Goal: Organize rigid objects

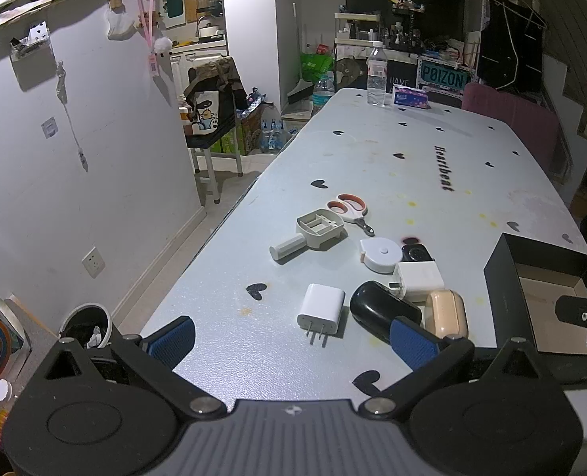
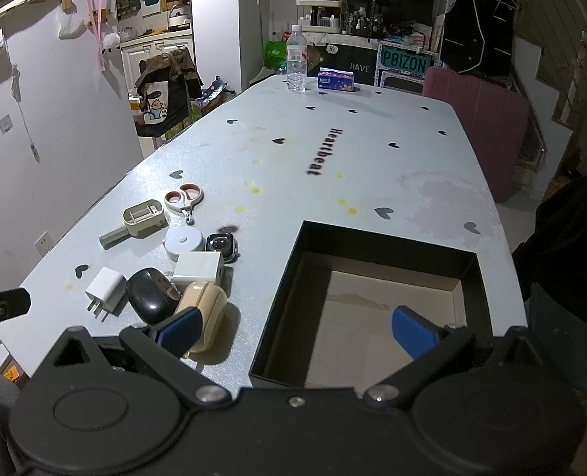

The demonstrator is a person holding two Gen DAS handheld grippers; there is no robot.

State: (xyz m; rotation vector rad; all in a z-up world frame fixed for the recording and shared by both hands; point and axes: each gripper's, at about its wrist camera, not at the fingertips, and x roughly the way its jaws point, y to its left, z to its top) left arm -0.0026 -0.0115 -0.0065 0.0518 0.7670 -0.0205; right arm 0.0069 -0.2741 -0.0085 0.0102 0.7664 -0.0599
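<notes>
A cluster of small objects lies on the table: a white charger (image 1: 319, 309) (image 2: 106, 286), a black oval case (image 1: 380, 306) (image 2: 150, 293), a beige earbud case (image 1: 447, 313) (image 2: 204, 307), a white adapter (image 1: 418, 279) (image 2: 199, 269), a round tape measure (image 1: 382, 253) (image 2: 183, 240), a smartwatch (image 2: 221, 244), a beige handled tool (image 1: 315, 232) (image 2: 138, 222) and scissors (image 1: 350, 208) (image 2: 184, 196). An open black box (image 2: 293, 254) (image 1: 503, 285) sits to the right, empty. My left gripper (image 1: 293, 341) is open above the near table edge. My right gripper (image 2: 297, 331) is open over the box's near left wall.
A water bottle (image 2: 296, 59) and a tissue pack (image 2: 335, 79) stand at the table's far end. A pink chair (image 2: 479, 119) is on the right side. A bin (image 1: 87, 323) stands on the floor to the left, by the wall.
</notes>
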